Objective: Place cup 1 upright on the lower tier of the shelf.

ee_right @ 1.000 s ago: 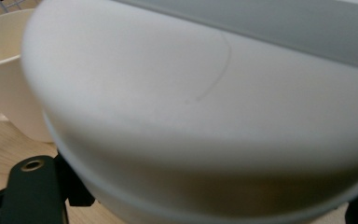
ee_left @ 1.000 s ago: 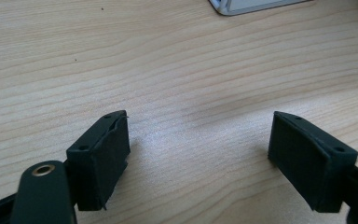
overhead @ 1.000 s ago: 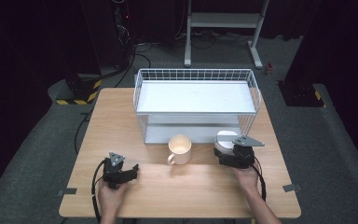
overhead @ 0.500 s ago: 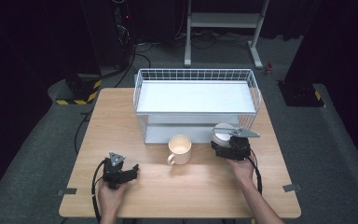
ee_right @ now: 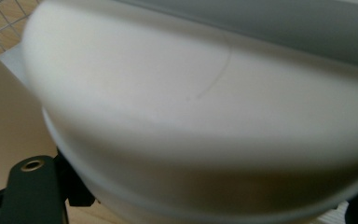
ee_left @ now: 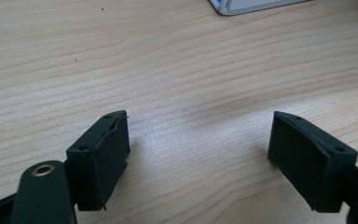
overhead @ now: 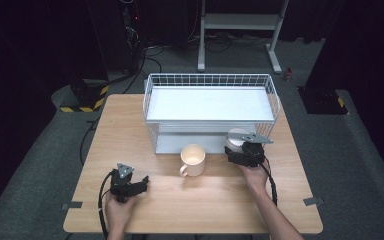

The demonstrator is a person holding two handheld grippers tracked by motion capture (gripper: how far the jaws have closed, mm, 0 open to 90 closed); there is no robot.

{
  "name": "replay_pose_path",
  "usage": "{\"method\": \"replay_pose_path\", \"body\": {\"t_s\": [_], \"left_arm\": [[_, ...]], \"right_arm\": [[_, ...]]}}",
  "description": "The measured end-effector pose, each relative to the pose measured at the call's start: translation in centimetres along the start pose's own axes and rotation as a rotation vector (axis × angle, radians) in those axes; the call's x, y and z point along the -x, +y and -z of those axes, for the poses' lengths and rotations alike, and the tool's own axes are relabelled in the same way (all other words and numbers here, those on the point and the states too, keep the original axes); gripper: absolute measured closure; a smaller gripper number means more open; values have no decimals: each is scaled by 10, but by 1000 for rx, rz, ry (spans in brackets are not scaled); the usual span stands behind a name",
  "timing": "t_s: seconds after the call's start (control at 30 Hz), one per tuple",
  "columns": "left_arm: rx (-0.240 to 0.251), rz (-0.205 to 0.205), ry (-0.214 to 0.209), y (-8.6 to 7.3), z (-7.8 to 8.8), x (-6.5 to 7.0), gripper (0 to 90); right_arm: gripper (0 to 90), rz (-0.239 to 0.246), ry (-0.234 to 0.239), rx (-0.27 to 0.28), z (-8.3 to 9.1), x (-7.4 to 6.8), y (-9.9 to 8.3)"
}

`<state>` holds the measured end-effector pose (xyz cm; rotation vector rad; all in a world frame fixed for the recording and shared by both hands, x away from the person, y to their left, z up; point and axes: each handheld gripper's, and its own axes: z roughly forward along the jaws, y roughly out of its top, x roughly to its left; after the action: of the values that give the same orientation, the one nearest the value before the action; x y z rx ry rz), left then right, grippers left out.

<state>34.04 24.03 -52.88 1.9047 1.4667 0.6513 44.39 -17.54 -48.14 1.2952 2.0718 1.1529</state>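
Two grippers are working at the table (overhead: 130,120), and one of them is carrying a load. The right gripper (overhead: 243,149) is grasping a white bowl (ee_right: 205,116); in the right gripper view the bowl is spanning the whole space between the jaws, and in the high view it is showing as a pale round shape (overhead: 237,136) just ahead of the gripper body, right at the open lower front of the wire rack (overhead: 210,80). The left gripper (ee_left: 196,158) is resting released over bare wood near the front left of the table, with its jaws standing wide and nothing between them.

Judging from this layout, the work is sitting at an early to middle stage: the bowl is in hand beside the rack, but whether it is being loaded onto the lower shelf or taken out cannot be told. A cream mug (overhead: 192,160) is standing upright on the table in front of the rack, between the two grippers, untouched. The upper shelf of the rack is holding nothing.

No brand, label or readable writing is appearing on the bowl, mug, rack or grippers.
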Motion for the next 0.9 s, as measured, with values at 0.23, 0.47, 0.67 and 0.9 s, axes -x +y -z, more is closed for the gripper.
{"method": "replay_pose_path", "body": {"t_s": [0.23,0.47,0.67,0.9], "left_arm": [[-1,2,0,0,0,0,206],[-1,2,1,0,0,0,206],[-1,1,1,0,0,0,207],[-1,2,1,0,0,0,206]], "right_arm": [[184,14,-17,-2,-6,-1,4],[184,24,-35,-3,-15,-4,9],[185,18,-39,6,-18,-3,10],[184,21,-49,0,-23,0,15]]}}
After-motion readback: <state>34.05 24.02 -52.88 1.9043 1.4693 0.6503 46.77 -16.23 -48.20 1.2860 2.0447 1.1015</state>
